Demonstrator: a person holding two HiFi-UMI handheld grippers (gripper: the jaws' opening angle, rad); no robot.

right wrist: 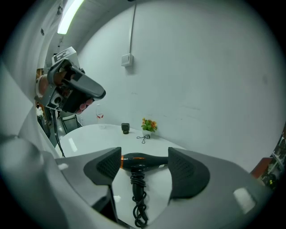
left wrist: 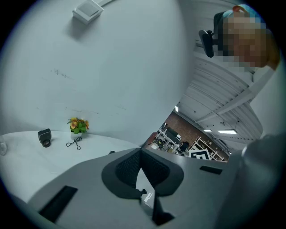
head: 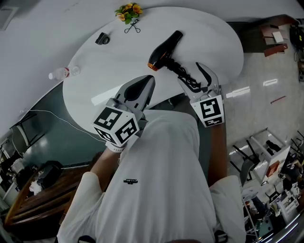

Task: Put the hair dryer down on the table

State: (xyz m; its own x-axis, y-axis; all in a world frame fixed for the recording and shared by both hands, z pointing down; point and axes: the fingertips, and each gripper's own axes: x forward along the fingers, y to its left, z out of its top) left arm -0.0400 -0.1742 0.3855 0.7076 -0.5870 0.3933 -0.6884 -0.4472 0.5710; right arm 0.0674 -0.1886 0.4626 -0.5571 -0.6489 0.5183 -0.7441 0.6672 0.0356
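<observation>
The hair dryer lies on the table, its cord running toward the near edge. Flowers stand at the far edge with scissors just before them; a bottle lies far left.

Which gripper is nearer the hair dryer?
Right. The right gripper is open just behind the hair dryer, at its handle end; the left gripper sits farther back, leftward.

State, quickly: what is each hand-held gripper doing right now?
Left hand-held gripper: closed, empty.
Right hand-held gripper: open; the hair dryer lies on the table, not gripped.
</observation>
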